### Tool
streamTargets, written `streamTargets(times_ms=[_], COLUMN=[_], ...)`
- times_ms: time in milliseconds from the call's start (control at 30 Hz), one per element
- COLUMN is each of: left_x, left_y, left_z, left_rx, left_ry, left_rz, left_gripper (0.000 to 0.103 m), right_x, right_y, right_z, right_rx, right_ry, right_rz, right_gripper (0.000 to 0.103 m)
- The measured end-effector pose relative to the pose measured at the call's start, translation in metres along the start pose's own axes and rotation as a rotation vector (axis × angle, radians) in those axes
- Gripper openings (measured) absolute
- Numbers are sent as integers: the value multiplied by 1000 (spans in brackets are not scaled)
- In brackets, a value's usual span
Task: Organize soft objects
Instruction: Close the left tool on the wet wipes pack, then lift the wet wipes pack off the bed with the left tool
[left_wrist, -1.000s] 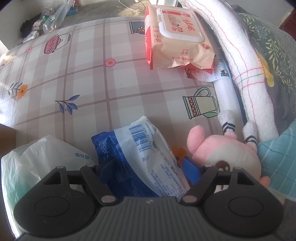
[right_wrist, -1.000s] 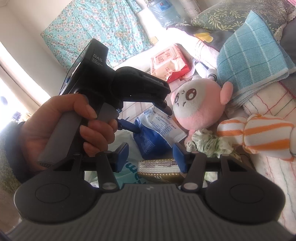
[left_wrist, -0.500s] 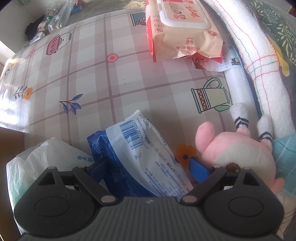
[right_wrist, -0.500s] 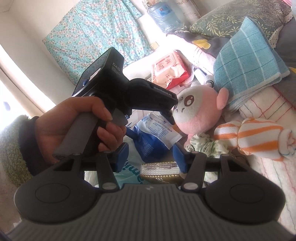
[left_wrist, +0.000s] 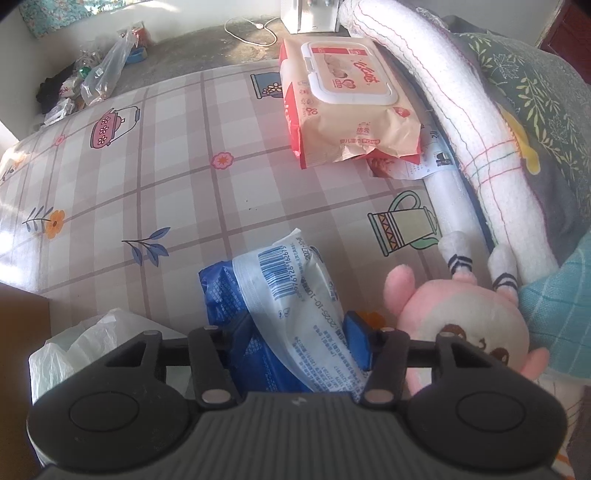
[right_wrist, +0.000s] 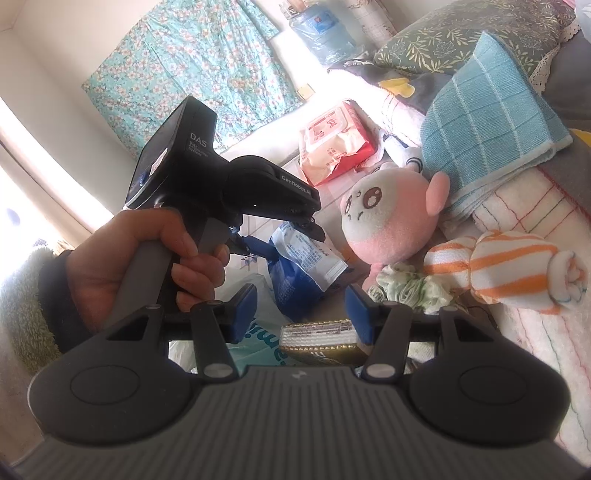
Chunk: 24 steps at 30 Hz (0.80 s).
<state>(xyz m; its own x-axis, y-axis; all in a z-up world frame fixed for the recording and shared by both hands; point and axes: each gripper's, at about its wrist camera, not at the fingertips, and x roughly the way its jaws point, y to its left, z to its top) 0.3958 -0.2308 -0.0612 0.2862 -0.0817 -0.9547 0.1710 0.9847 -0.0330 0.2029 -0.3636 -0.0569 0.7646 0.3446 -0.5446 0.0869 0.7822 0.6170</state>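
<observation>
1. Left wrist view: a bench covered in a checked cloth (left_wrist: 155, 155) printed with pots and flowers; behind it lie a grey floor, a white cable and a heap of plastic bags (left_wrist: 92, 79).
2. The left hand-held gripper (left_wrist: 295, 341) has just been closing its jaws and now pinches the blue-and-white tissue pack (left_wrist: 291, 295), which lies on the cloth directly in front of it, its near end between the blue pads.
3. Just right of the pack sits a pink plush toy (left_wrist: 461, 317), touching a white towel (left_wrist: 454, 122) and a teal checked cloth (left_wrist: 561, 302). Farther off lies a wet-wipes pack (left_wrist: 351, 107). A white plastic bag (left_wrist: 81, 343) bulges at lower left.
4. Right wrist view: a sunlit room with a floral curtain (right_wrist: 192, 62) and a water bottle (right_wrist: 321, 29).
5. The right hand-held gripper (right_wrist: 301, 314) stands half apart; whether its pads press anything I cannot tell. A gold-edged packet (right_wrist: 317, 338) lies below, between them.
6. Ahead, a hand (right_wrist: 140, 258) holds the left device over the tissue pack. An orange-striped sock (right_wrist: 509, 269) and a green scrunchie (right_wrist: 410, 288) lie to the right.
</observation>
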Motion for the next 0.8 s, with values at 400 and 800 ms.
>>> streamTargets(times_ms=[400,800], left_x=[-23,-64], left_y=[28,37], left_z=[-9,-17], left_rx=[-65,-57], left_ry=[-48,-114], left_rz=[-174,-320], left_gripper=[29,28], right_x=[-2,22], right_y=[-3,20], right_z=[4,27], right_rx=[5,-118], right_ry=[-15,-20], right_rz=[-24,7], right_gripper=[53,53])
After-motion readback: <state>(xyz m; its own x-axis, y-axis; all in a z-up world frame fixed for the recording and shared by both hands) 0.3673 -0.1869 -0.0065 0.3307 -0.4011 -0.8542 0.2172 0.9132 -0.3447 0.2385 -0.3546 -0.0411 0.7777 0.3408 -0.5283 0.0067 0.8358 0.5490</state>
